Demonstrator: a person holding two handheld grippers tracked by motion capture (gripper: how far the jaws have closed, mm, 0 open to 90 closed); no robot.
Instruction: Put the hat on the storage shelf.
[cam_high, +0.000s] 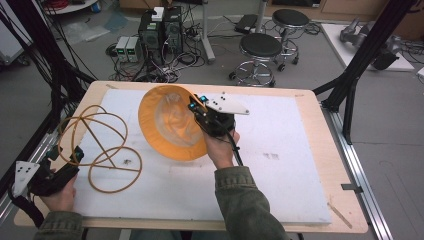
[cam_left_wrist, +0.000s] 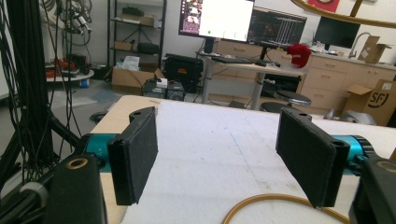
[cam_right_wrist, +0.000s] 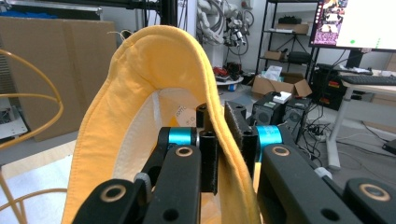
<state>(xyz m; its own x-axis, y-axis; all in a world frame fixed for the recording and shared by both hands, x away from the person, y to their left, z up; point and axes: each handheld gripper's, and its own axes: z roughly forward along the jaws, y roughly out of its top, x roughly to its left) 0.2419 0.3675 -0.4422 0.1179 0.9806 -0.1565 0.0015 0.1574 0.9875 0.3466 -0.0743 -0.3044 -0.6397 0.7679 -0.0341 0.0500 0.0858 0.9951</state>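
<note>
Two grippers in play, one hat, one wire stand. Nearest me, at the table's near left corner, my left gripper (cam_high: 75, 156) rests low with its jaws spread wide and nothing between the pads; in the left gripper view a curve of the wire stand (cam_left_wrist: 280, 201) lies on the white pad just ahead of them. That stand (cam_high: 100, 147), a single tan wire frame of looping rings, sits on the left part of the white foam sheet (cam_high: 280, 165). Farther in, near the table's middle, my right gripper (cam_high: 196, 111) has its jaws pressed together on the brim of the one yellow bucket hat (cam_high: 170, 122), which hangs off the table, tilted, its pale lining facing the camera; the right gripper view shows the brim (cam_right_wrist: 219, 140) pinched between the pads. My reading: the hat is picked up and mid-carry, presumably bound for the stand. Next move calls for swinging it left over the frame's top loop, crown opening downward, and lowering before letting go; the left gripper may need to steady the wire. Beyond the table: two black stools, several computer towers on the floor.
</note>
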